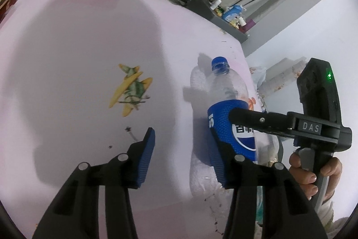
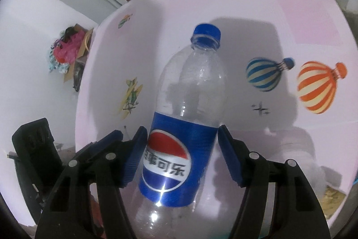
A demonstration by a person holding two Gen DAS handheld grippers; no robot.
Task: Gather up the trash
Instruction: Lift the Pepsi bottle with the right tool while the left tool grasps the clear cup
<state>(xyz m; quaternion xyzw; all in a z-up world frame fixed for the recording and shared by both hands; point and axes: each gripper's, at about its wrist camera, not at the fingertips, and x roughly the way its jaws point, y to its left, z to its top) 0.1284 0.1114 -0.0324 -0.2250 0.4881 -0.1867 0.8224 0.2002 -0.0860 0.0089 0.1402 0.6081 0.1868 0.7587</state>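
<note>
An empty clear Pepsi bottle (image 2: 192, 86) with a blue cap and blue label stands over a pink table (image 2: 257, 21) printed with balloons and a yellow plane. My right gripper (image 2: 182, 133) is shut on the bottle, a blue pad pressed on each side of the label. In the left wrist view the bottle (image 1: 226, 86) is at the table's right edge, with one of the right gripper's black fingers (image 1: 246, 114) across its label. My left gripper (image 1: 182, 145) is open just left of the bottle, with only tabletop between its pads.
A person's hand (image 1: 313, 174) holds the right gripper's handle beyond the table edge. Small dark specks (image 1: 132, 133) lie on the table. A grey ledge (image 1: 230, 15) with small containers runs behind it. A cardboard box of colourful bags (image 2: 67, 53) sits on the white floor.
</note>
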